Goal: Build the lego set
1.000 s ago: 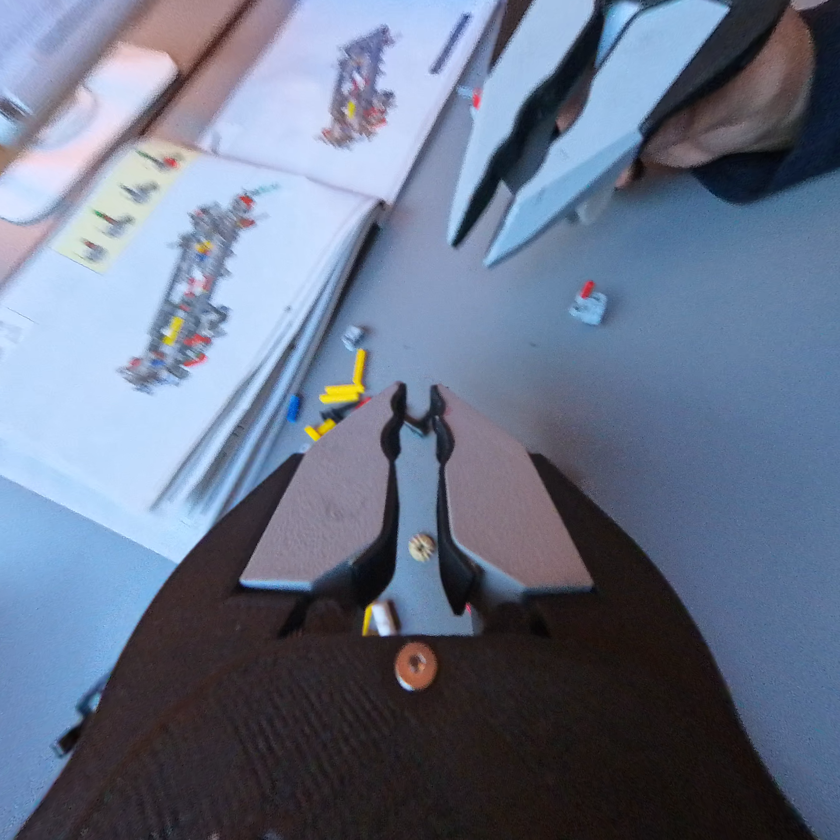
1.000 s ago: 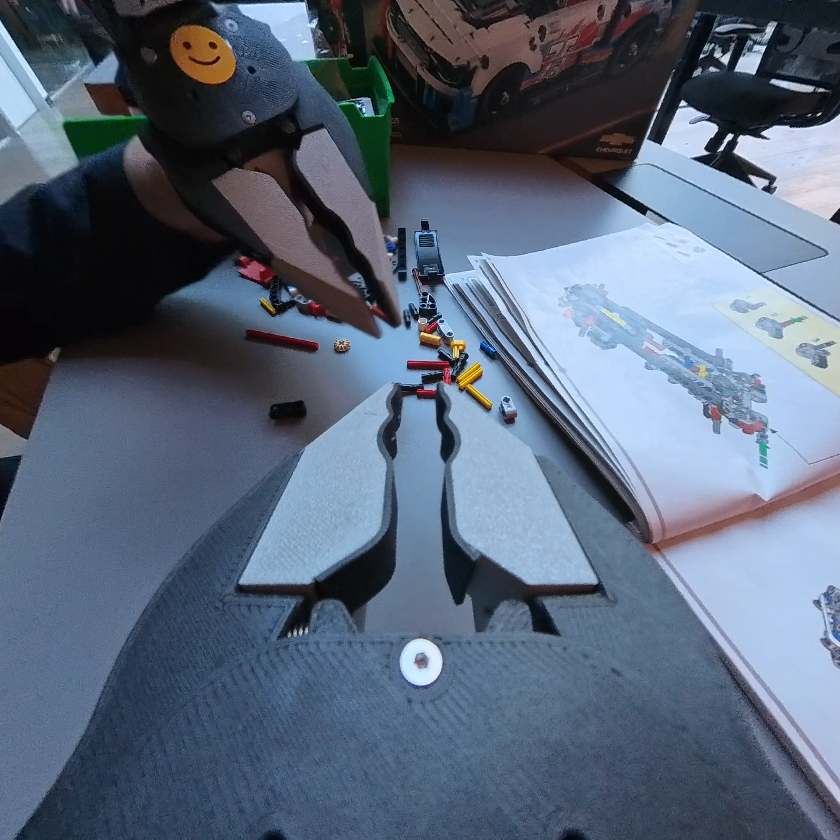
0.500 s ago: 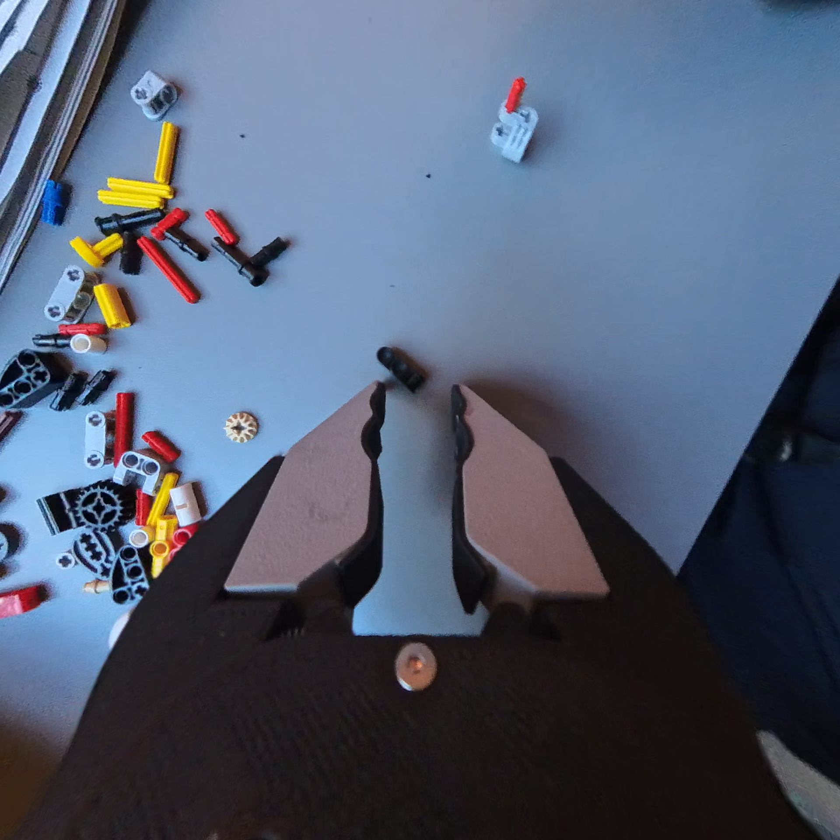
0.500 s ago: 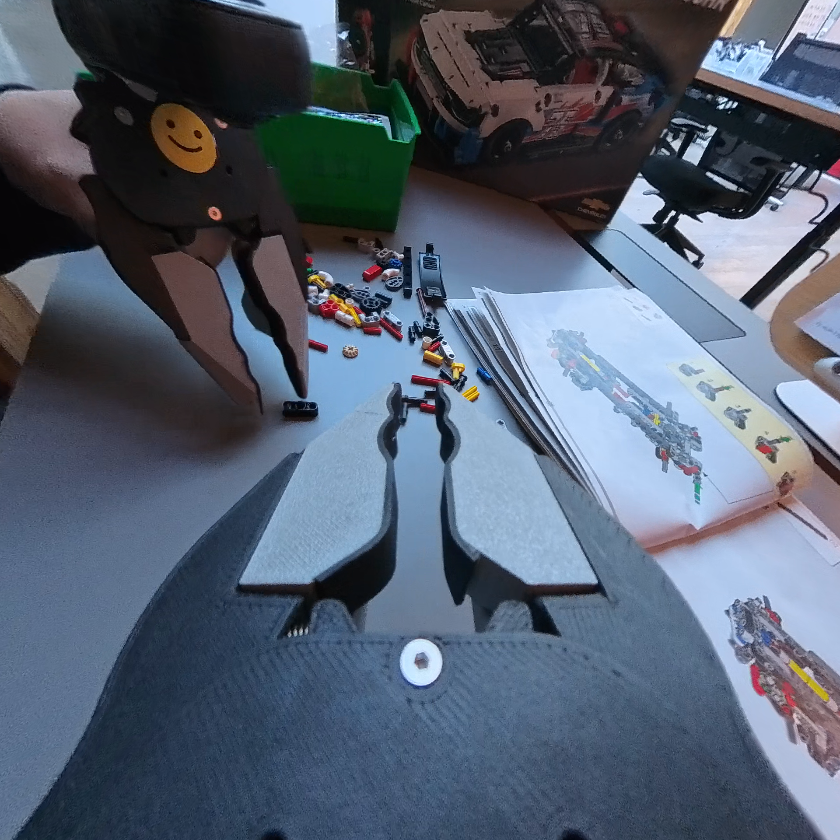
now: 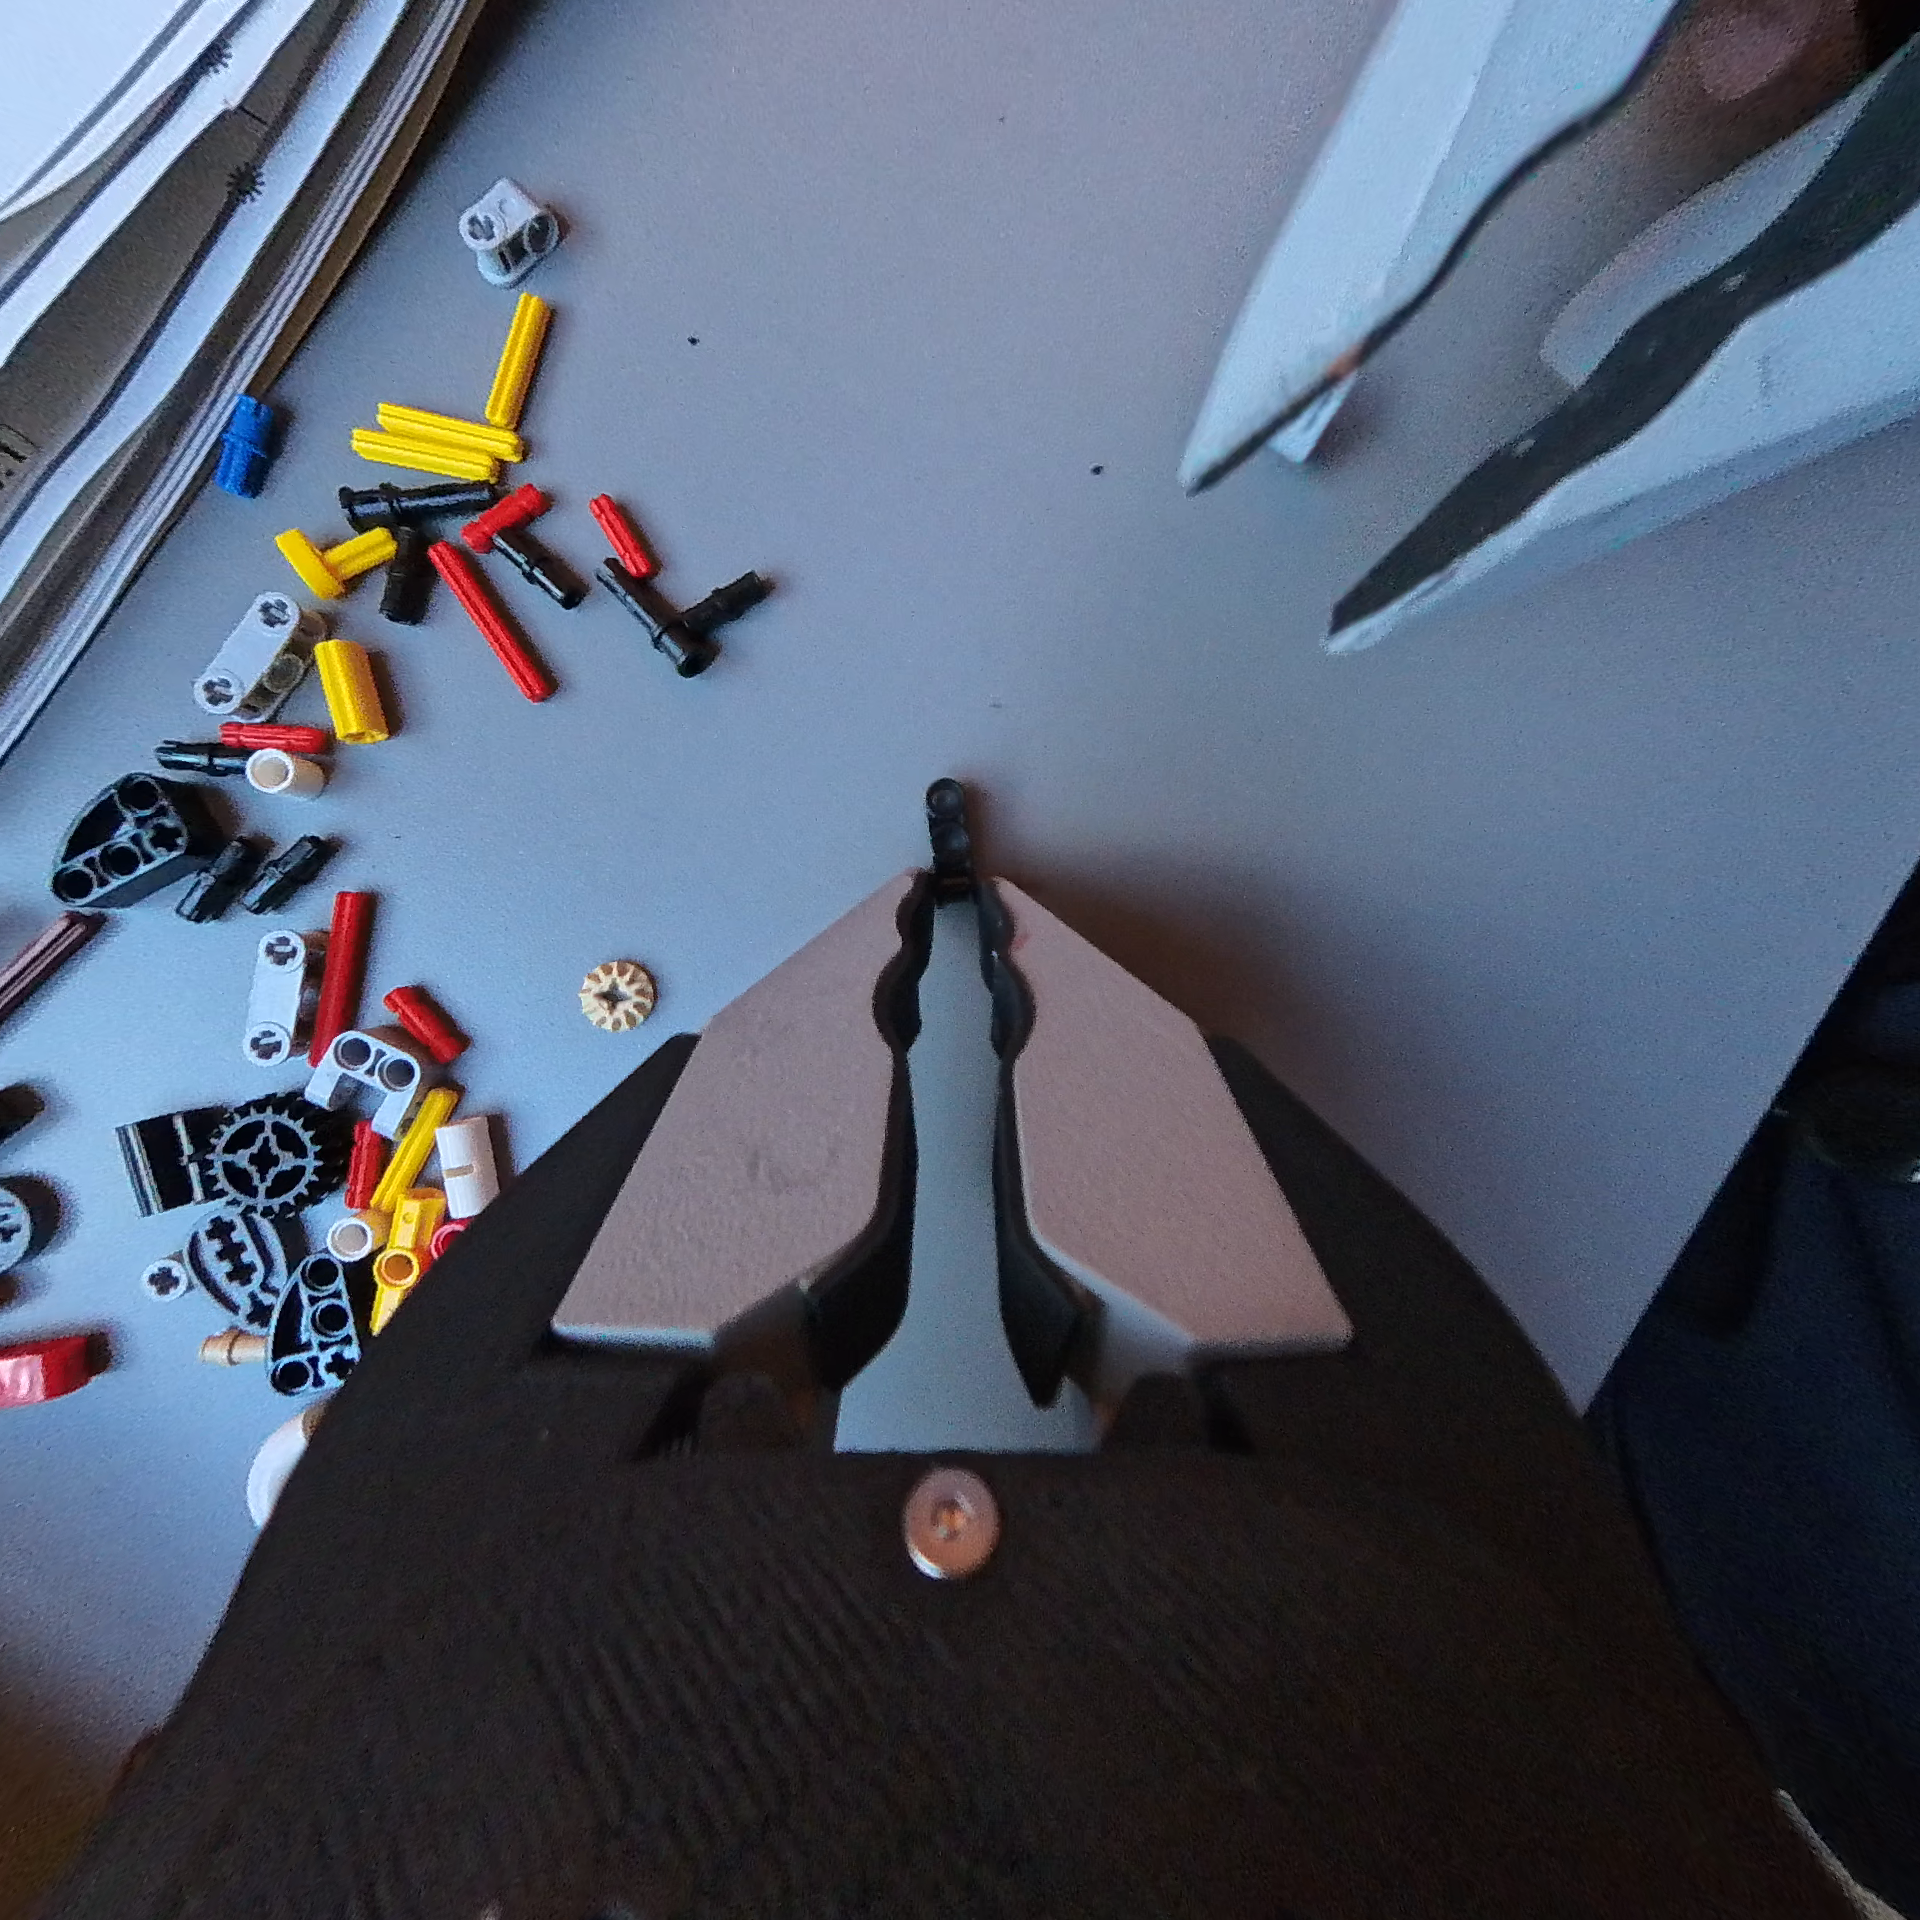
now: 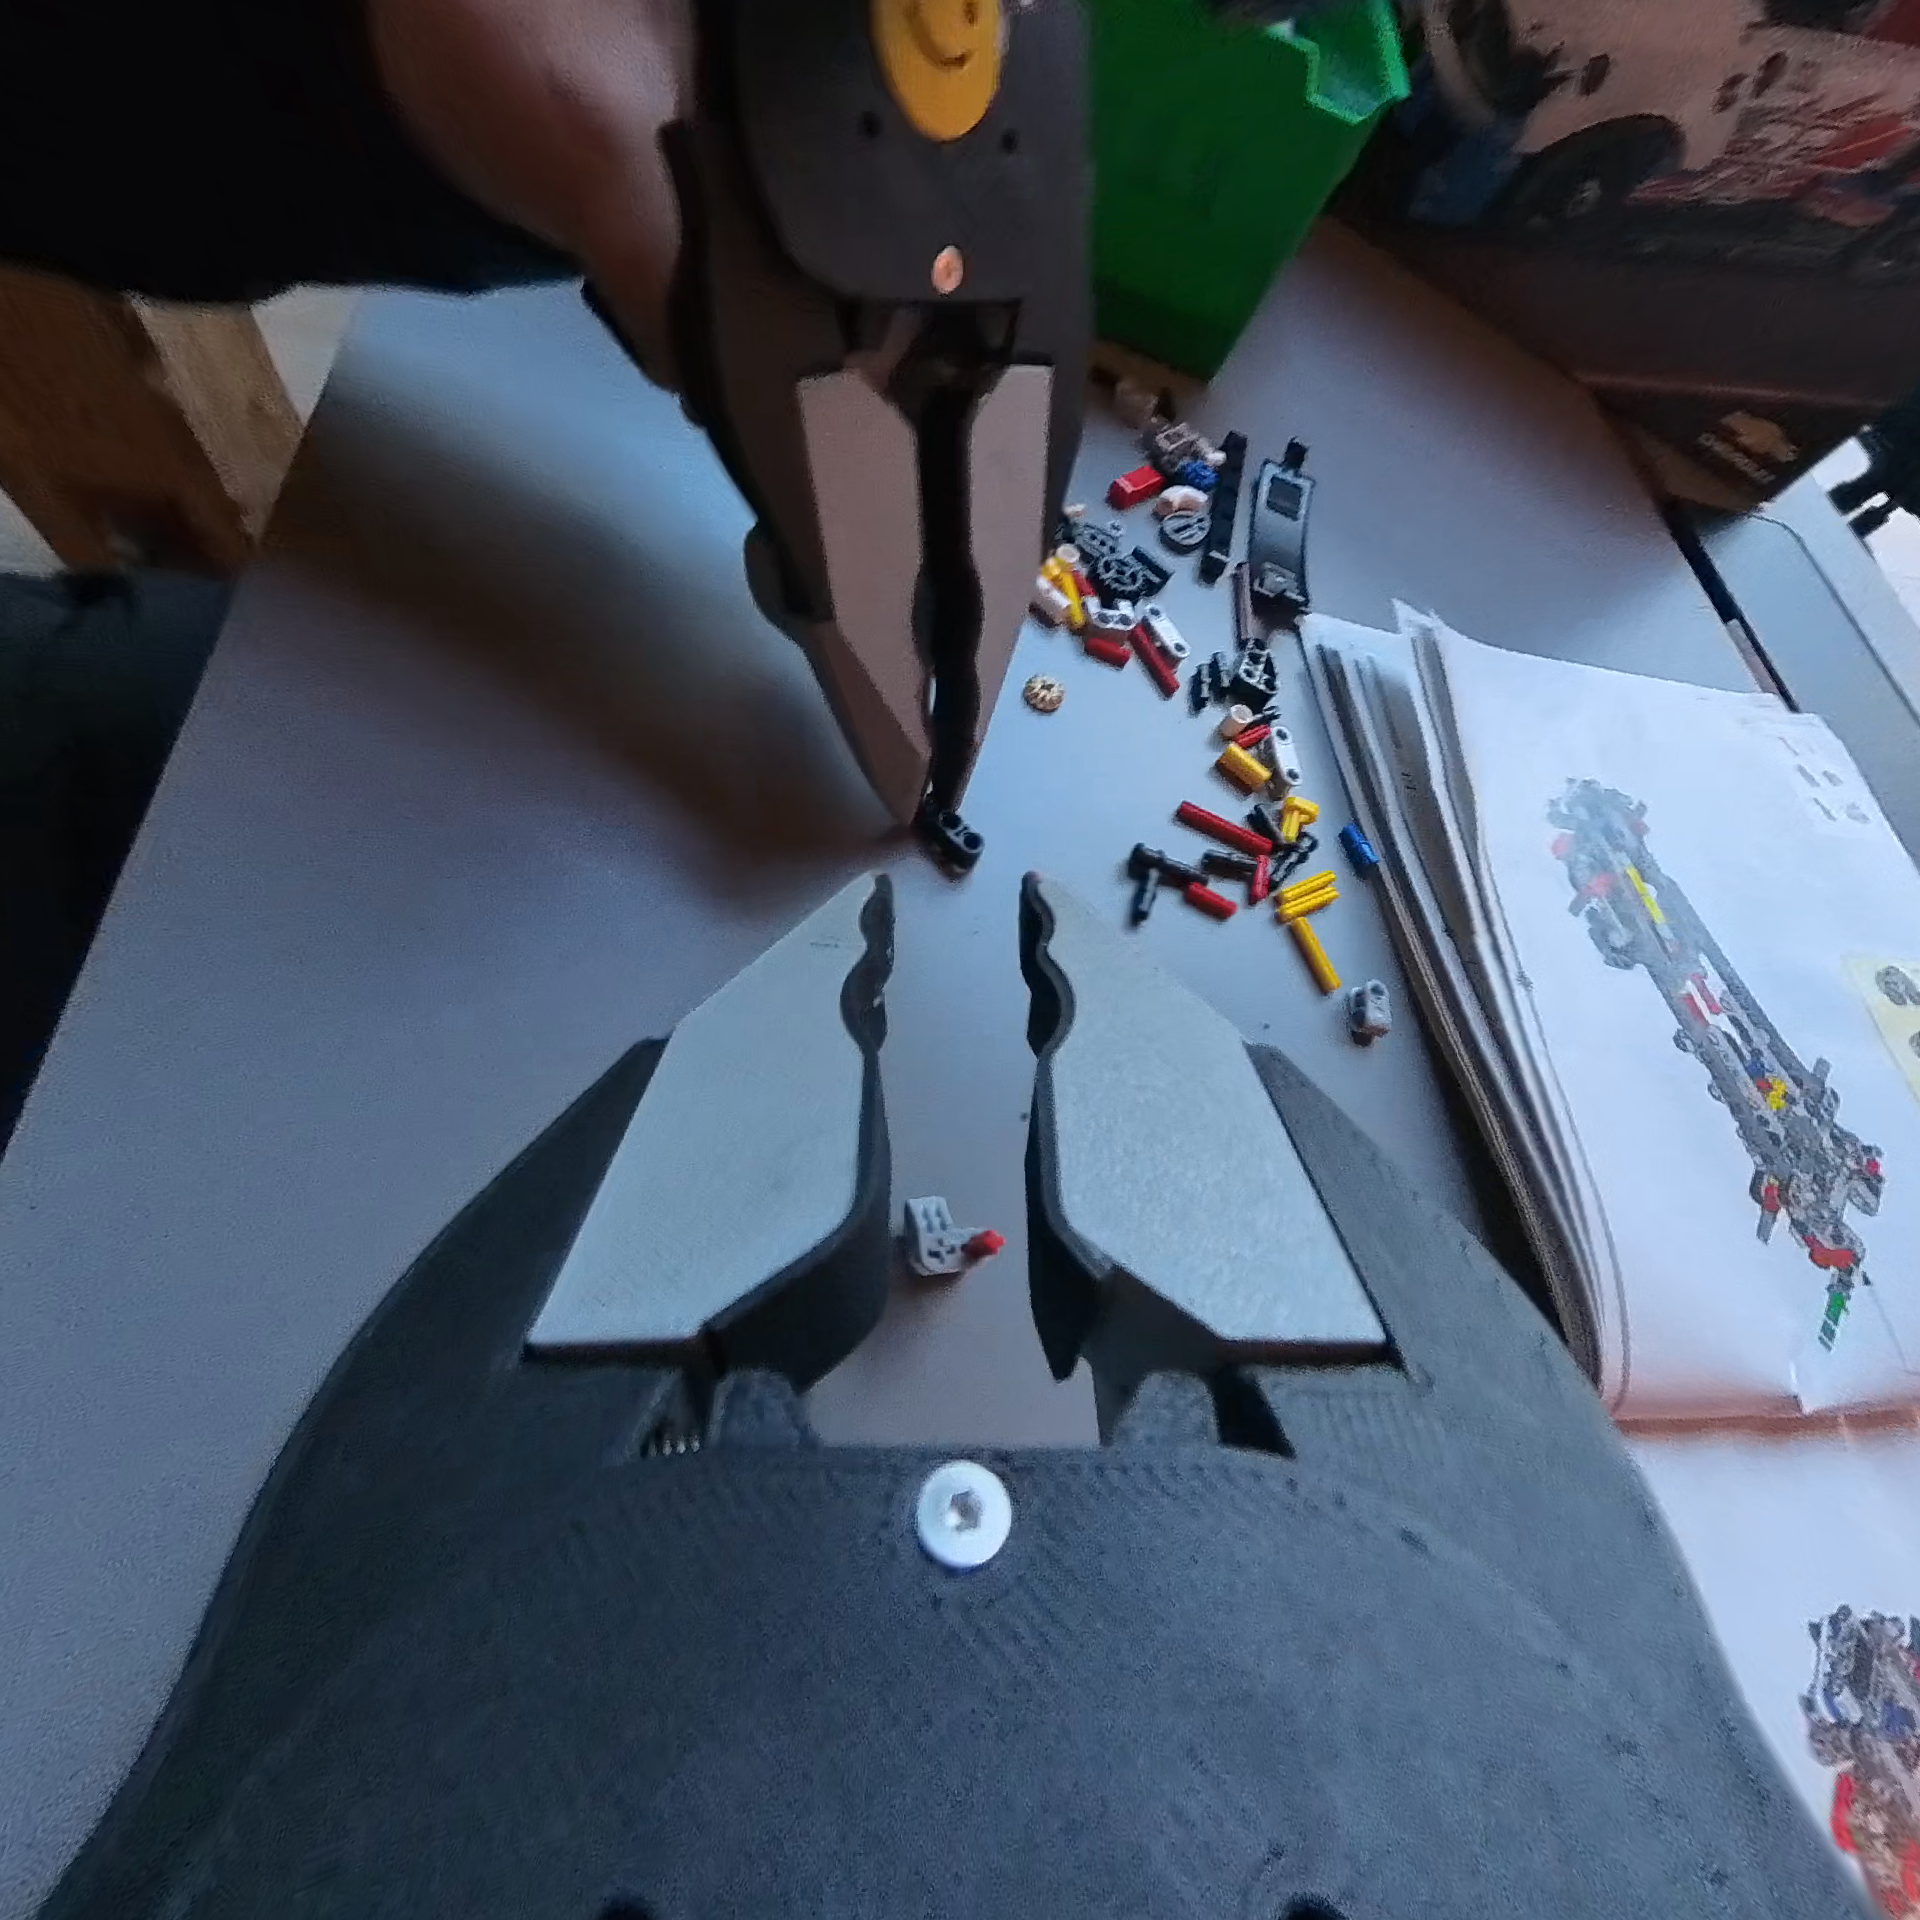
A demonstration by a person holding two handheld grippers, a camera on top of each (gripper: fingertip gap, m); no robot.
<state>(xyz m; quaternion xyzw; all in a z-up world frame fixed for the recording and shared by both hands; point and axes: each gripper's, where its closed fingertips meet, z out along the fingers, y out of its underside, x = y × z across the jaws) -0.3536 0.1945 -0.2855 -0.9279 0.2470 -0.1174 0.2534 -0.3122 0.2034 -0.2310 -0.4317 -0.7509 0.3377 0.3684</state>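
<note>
Black beam (image 5: 948, 831) clenched in left claw (image 5: 951, 883) tips; right claw (image 6: 956, 883) released, near; table (image 5: 1247, 831) edge right.

Grey table (image 5: 1039, 312) with scattered bricks (image 5: 436, 582), booklet (image 6: 1662, 935)

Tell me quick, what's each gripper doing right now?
Left gripper: closed on a small black two-hole piece at its fingertips.
Right gripper: open, holding nothing.
</note>
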